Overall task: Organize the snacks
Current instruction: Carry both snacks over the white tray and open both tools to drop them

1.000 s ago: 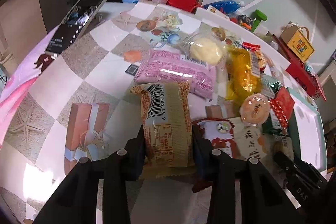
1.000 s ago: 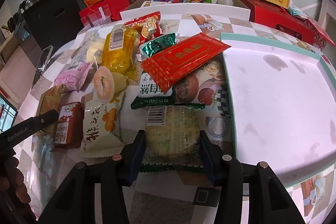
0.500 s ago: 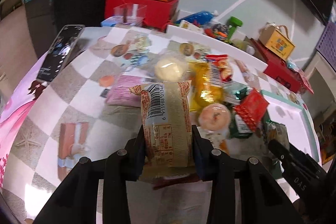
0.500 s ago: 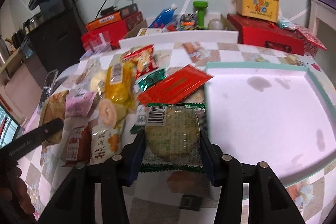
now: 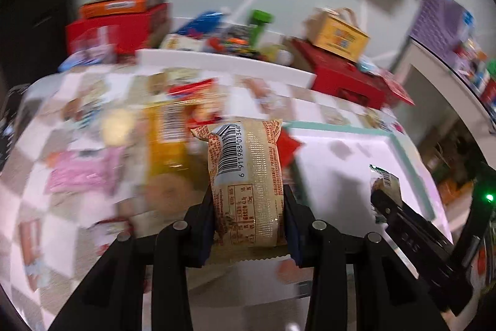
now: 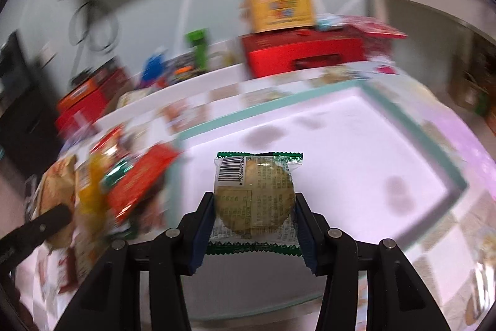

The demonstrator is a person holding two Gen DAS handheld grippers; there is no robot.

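My left gripper (image 5: 249, 222) is shut on a tan and orange snack packet (image 5: 246, 179) with a barcode, held upright in the air above the table. My right gripper (image 6: 254, 222) is shut on a round biscuit in a clear, green-edged wrapper (image 6: 255, 197). That biscuit hangs over the white tray with the teal rim (image 6: 341, 101). In the left wrist view the same tray (image 5: 341, 129) lies to the right, and the right gripper's finger (image 5: 403, 216) with its biscuit shows above it. A blurred heap of snacks (image 5: 161, 145) covers the table left of the tray.
Red boxes (image 6: 303, 51), a yellow carry box (image 6: 282, 10) and a green bottle (image 6: 198, 48) stand behind the table. A red packet (image 6: 139, 179) and a yellow packet (image 6: 90, 188) lie by the tray's left rim. The left gripper's finger (image 6: 37, 227) shows at the left.
Both grippers have swung to the right and risen a little, each keeping its snack. The right gripper's biscuit has come from the snack heap to over the tray; the view now blurs.
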